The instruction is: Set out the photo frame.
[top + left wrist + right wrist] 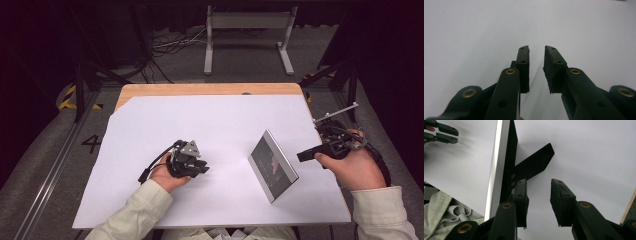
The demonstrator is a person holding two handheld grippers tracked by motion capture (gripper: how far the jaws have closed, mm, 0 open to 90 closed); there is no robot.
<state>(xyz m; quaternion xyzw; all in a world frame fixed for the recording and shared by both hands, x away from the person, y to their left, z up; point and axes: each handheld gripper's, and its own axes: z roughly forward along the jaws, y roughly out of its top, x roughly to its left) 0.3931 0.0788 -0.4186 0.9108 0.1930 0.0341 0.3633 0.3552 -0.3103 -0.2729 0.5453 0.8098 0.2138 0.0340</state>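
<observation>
A silver-edged picture frame (272, 165) stands propped on the white sheet (200, 120), right of centre, with its dark picture facing left. The right gripper view looks at the frame's black back (507, 157) and the support leg (534, 165) folded out from it. My right gripper (301, 155) hovers just right of the frame, pointing at its back; its jaws (539, 182) stand apart with nothing between them. My left gripper (204, 169) rests low over the sheet left of centre. It is also open (536, 50) and empty, and appears again in the right gripper view (441, 133).
The sheet covers most of a wooden table (210, 89). On the floor behind it are a grey metal stand (247, 30) and cables (170, 47). A pale sleeve (444, 212) lies at the sheet's near edge.
</observation>
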